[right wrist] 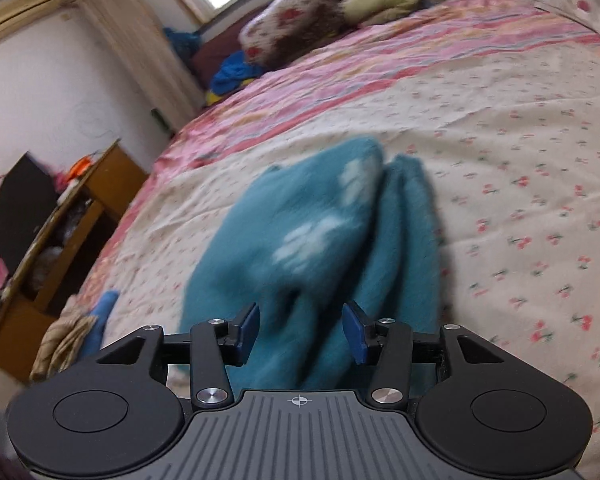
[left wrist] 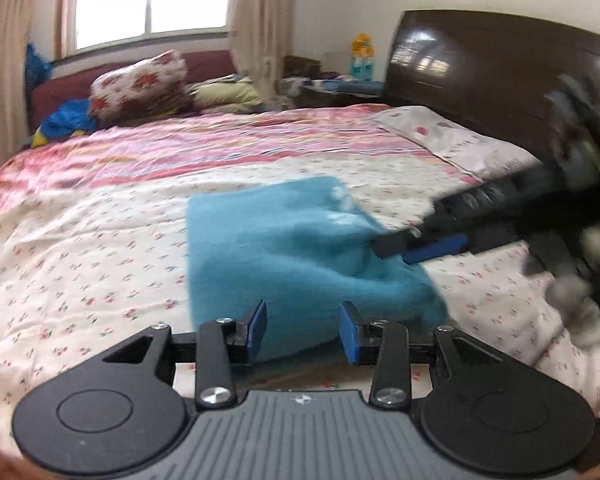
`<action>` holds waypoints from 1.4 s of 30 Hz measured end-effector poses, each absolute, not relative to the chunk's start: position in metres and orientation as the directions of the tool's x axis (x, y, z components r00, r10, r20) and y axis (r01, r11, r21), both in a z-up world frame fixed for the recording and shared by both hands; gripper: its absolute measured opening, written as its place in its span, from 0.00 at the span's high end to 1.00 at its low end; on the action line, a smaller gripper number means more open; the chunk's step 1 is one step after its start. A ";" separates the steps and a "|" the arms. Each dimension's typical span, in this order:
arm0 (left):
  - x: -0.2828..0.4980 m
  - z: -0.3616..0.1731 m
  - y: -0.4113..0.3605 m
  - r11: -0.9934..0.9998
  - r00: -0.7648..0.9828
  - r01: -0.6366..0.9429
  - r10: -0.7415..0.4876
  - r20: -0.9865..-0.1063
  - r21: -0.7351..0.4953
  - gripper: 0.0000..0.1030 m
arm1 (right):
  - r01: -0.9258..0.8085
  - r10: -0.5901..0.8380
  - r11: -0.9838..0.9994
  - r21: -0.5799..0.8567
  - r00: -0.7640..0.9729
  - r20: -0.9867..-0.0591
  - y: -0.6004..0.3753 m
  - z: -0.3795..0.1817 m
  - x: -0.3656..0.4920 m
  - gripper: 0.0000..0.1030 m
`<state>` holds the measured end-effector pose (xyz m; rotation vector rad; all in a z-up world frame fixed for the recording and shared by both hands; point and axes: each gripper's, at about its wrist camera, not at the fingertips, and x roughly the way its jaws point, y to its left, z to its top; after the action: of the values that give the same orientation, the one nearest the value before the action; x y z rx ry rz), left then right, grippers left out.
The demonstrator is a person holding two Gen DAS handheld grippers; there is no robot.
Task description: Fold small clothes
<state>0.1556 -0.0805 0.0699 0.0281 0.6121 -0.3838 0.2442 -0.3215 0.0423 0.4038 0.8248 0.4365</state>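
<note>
A small teal fleece garment (left wrist: pixel 292 248) with white paw prints lies folded on the floral bedsheet (left wrist: pixel 80 248). My left gripper (left wrist: pixel 303 330) is open, its blue pads either side of the garment's near edge. The right gripper (left wrist: pixel 416 246) reaches in from the right at the garment's right side, blurred by motion. In the right wrist view the garment (right wrist: pixel 320 248) lies bunched in folds just ahead of my right gripper (right wrist: pixel 302 332), which is open with cloth between its pads but not clamped.
A dark wooden headboard (left wrist: pixel 480 68) stands at the right, pillows (left wrist: pixel 140 84) and bedding at the far side. A wooden cabinet (right wrist: pixel 60 240) stands beside the bed, and more clothes (right wrist: pixel 76 332) lie at the bed's near left edge.
</note>
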 end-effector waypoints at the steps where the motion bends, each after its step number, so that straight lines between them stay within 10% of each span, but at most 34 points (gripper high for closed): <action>1: 0.157 0.070 -0.078 0.930 0.750 0.353 -0.347 -0.563 -0.102 0.57 | -0.226 0.511 0.847 0.480 0.591 -0.624 -0.314 0.041 0.244 0.55; 7: 0.186 0.070 -0.088 0.938 0.784 0.339 -0.322 -0.531 -0.068 0.56 | -0.243 0.450 0.892 0.381 0.557 -0.699 -0.302 0.023 0.234 0.91; 16: 0.221 0.030 -0.111 0.946 0.767 0.319 -0.224 -0.601 0.054 0.55 | -0.141 0.430 0.889 0.436 0.582 -0.690 -0.334 0.008 0.217 0.90; 23: 0.221 0.031 -0.108 0.949 0.766 0.313 -0.234 -0.598 0.028 0.55 | -0.119 0.443 0.860 0.496 0.656 -0.611 -0.341 0.038 0.237 0.60; 29: 0.220 0.031 -0.105 0.948 0.761 0.318 -0.244 -0.601 0.018 0.55 | -0.068 0.480 0.822 0.566 0.617 -0.624 -0.327 0.016 0.282 0.53; 35: 0.222 0.042 -0.101 0.946 0.755 0.323 -0.265 -0.600 -0.011 0.55 | -0.049 0.468 0.828 0.559 0.610 -0.640 -0.320 0.011 0.291 0.74; 42: 0.222 0.067 -0.103 0.939 0.801 0.343 -0.307 -0.514 -0.026 0.53 | -0.090 0.383 0.888 0.451 0.686 -0.618 -0.347 0.052 0.284 0.77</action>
<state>0.2216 -0.1032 0.0672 0.0691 0.5392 -0.3488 0.2841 -0.3473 0.0521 0.4068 0.7735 0.2727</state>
